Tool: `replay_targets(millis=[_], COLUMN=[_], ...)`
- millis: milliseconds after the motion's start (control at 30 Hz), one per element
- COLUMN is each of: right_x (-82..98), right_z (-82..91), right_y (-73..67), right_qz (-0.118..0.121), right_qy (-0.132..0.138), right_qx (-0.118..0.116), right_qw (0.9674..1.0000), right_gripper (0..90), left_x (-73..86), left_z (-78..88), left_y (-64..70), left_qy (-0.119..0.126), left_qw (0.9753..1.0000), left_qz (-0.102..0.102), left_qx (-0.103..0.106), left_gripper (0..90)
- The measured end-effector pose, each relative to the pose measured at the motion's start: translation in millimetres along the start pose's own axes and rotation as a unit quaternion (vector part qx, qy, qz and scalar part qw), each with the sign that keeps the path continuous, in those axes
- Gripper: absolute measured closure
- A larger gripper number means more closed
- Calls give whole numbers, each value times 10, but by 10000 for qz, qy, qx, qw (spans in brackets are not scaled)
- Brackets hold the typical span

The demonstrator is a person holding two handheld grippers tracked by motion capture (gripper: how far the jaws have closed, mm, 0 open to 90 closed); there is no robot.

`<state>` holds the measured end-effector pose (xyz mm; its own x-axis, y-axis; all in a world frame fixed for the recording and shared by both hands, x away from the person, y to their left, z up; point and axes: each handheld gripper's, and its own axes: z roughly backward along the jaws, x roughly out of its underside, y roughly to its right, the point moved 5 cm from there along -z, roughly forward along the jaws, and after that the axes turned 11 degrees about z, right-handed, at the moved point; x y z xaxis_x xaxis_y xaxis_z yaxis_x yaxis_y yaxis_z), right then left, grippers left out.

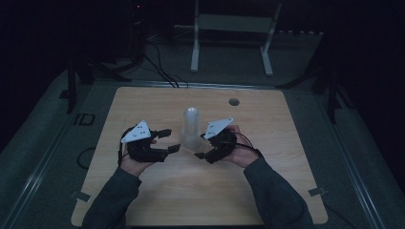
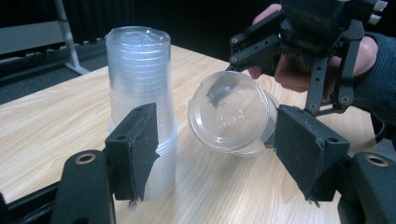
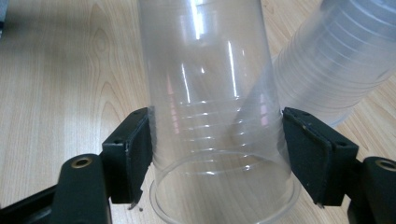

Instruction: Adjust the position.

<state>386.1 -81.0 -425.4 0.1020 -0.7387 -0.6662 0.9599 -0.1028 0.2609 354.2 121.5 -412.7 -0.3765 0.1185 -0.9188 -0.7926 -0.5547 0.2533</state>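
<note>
An upside-down stack of clear plastic cups (image 1: 191, 126) stands at the middle of the wooden table (image 1: 267, 186). My right gripper (image 1: 203, 145) is shut on a single clear cup (image 3: 215, 93), pads pressing its sides near the rim. That cup (image 2: 229, 112) lies tilted, its base facing my left gripper (image 2: 224, 154), right beside the stack (image 2: 140, 84). My left gripper (image 1: 171, 140) is open just left of the stack, its pads touching nothing. The stack (image 3: 336, 60) leans into the upper right of the right gripper view.
A round cable hole (image 1: 234, 101) sits near the table's far edge. Behind the table stand a white frame (image 1: 234, 28) and cables (image 1: 157, 67) on the dark floor. Bare tabletop lies left, right and in front of both hands.
</note>
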Motion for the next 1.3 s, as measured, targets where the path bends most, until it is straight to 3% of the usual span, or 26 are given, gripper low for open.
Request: replay_targets(millis=[333, 500, 833, 1300], right_x=[-22, -55, -76, -101], right_z=[9, 8, 5, -29], right_y=[-10, -21, -11, -35], right_qz=[264, 500, 640, 949], right_qy=[-383, -616, -823, -1200], right_qx=[8, -31, -12, -73], right_qw=[9989, 9968, 9945, 9882], right_gripper=[279, 296, 301, 307], left_x=[20, 57, 55, 4], left_z=[-24, -70, -90, -143], left_y=[7, 12, 20, 43], left_qy=[-193, -432, -558, -1021], left_qw=[9998, 9989, 9982, 9934], left_qz=[-53, -110, -190, -528], left_qx=[86, 142, 82, -53], left_gripper=[313, 304, 296, 279])
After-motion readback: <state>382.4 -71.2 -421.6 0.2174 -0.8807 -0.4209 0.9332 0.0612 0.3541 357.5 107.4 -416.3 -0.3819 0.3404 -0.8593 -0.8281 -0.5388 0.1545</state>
